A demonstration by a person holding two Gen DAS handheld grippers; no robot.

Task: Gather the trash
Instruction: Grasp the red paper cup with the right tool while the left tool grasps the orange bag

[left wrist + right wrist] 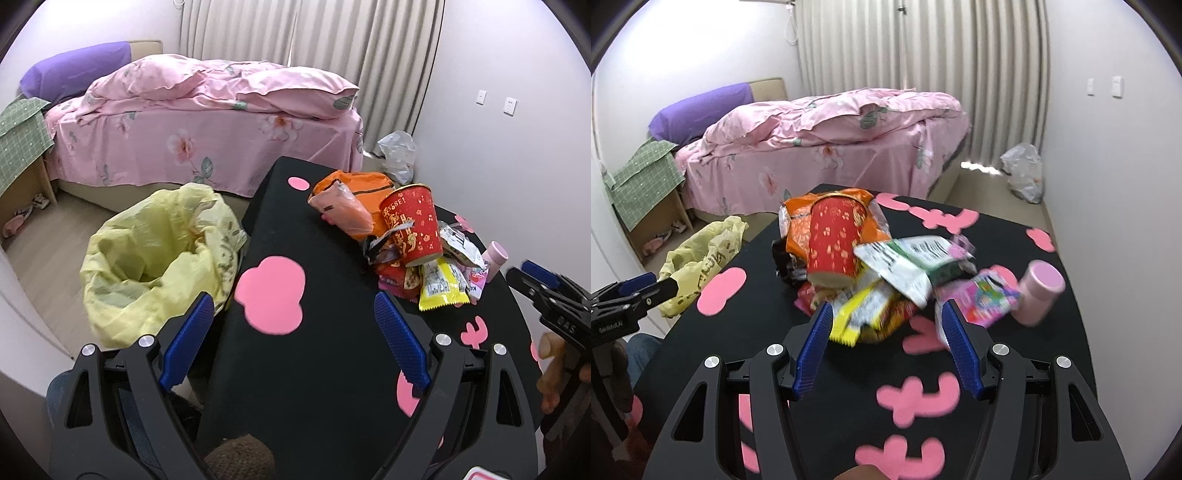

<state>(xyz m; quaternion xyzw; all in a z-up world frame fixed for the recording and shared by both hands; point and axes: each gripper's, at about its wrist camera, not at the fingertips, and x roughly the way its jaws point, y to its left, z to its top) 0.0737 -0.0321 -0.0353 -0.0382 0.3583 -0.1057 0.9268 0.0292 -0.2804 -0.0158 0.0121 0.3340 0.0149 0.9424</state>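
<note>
On the black surface, light, crinkly wrappers and a crushable red cup; pinch edges. Both tools, left and right, gape empty.

The left wrist camera sits over the near left edge of the black worktop, facing the bed at 12 o'clock, the yellow bag close at 10 o'clock and the trash pile at 2 o'clock. The right wrist camera looks down the worktop from nearer the pile, now dead ahead. Both share pile, bag, bed and curtain.
</note>
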